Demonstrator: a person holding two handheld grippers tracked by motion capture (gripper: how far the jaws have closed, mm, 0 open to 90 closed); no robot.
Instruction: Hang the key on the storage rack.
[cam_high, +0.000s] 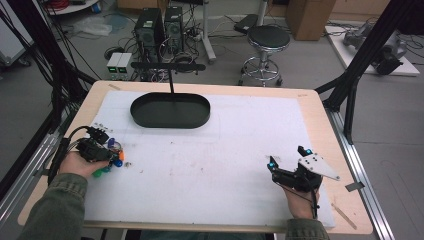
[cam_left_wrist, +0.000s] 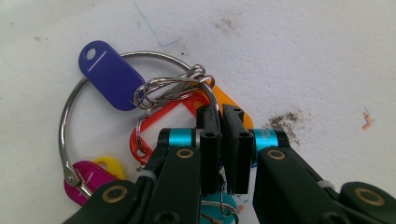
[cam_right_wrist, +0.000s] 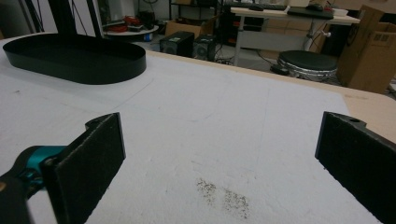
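Left gripper view is showing the left gripper (cam_left_wrist: 220, 140) with its jaws nearly together, pinching the big metal ring (cam_left_wrist: 65, 121) of a key bunch where the wire passes down between the pads. The bunch is lying flat on the white mat (cam_left_wrist: 303, 51), fanning up and to the left of the jaws: purple tag (cam_left_wrist: 109, 74) farthest, red tag (cam_left_wrist: 149, 133) and orange tag (cam_left_wrist: 233, 105) just beside the pads, pink tag (cam_left_wrist: 86, 179) and yellow tag (cam_left_wrist: 112, 165) low at the left. A smaller split ring (cam_left_wrist: 170, 88) is hanging on the big one just above the jaws.

High view is placing the bunch at the left edge of the mat, under the left gripper (cam_high: 95, 150). The black oval tray (cam_high: 170, 111) is lying farther off and to the right of it. The right gripper (cam_right_wrist: 219, 154) is resting well apart at the right, jaws wide, nothing between them.

Judgement: any lift is turning on this thin-wire pinch; tags will be dangling.

Hard to make out: a teal piece (cam_left_wrist: 219, 207) below the pads, cut off by the frame; the exact contact of pads on wire.
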